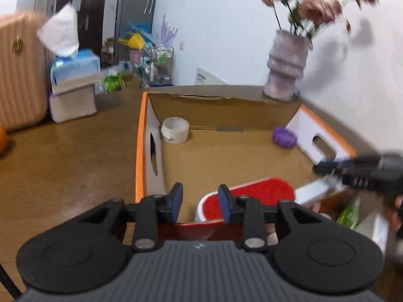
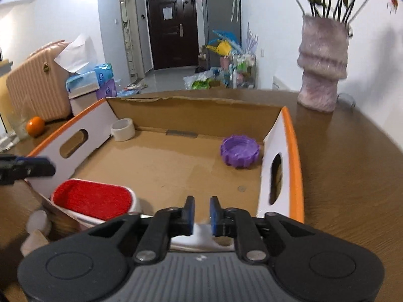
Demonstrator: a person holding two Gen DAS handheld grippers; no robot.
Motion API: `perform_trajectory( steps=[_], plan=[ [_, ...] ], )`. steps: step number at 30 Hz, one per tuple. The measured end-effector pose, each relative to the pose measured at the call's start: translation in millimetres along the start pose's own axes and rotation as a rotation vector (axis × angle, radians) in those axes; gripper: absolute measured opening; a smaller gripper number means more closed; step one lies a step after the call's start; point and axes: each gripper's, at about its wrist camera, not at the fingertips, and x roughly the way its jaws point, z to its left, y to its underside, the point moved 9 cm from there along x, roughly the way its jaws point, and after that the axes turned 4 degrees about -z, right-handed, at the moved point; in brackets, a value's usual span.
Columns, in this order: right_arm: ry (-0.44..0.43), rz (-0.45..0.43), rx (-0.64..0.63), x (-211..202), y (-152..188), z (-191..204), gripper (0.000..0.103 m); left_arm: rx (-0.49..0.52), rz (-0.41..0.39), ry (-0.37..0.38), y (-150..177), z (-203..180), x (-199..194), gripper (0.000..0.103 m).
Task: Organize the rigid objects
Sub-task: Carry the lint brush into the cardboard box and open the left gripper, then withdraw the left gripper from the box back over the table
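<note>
Brush (image 2: 94, 200) in box (image 2: 292, 136): stiff, light; red bristles give, so grip its white rim. Left gripper (image 1: 200, 205) parted, empty; right gripper (image 2: 201, 215) clenched, empty.

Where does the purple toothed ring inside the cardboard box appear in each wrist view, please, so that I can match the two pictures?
Left wrist view: the purple ring lies right of centre, in the box's far right corner against the white end wall.
Right wrist view: the purple ring lies right of centre, on the box floor beside the right end wall.
Shared landmark: the white tape roll in the far left corner.
</note>
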Motion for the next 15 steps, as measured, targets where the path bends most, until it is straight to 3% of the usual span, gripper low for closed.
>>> perform_trajectory(
  steps=[8,11,13,15],
  plan=[
    [0.074,-0.008,-0.096,5.0,-2.3,-10.4,0.009,-0.031,0.029,-0.039,-1.4,-4.8,-6.5,0.031],
    [0.141,0.025,-0.108,9.5,-6.1,-12.3,0.013,-0.038,-0.039,-0.055,-24.1,-4.8,-31.6,0.035],
    [0.194,-0.008,-0.143,-2.6,-15.2,-11.5,0.014,-0.026,-0.091,-0.053,-39.0,-10.7,-56.3,0.041],
    [0.169,-0.056,-0.127,-26.5,-28.5,-6.0,0.018,0.008,-0.144,-0.062,-50.6,-19.4,-83.2,0.049]
  ],
)
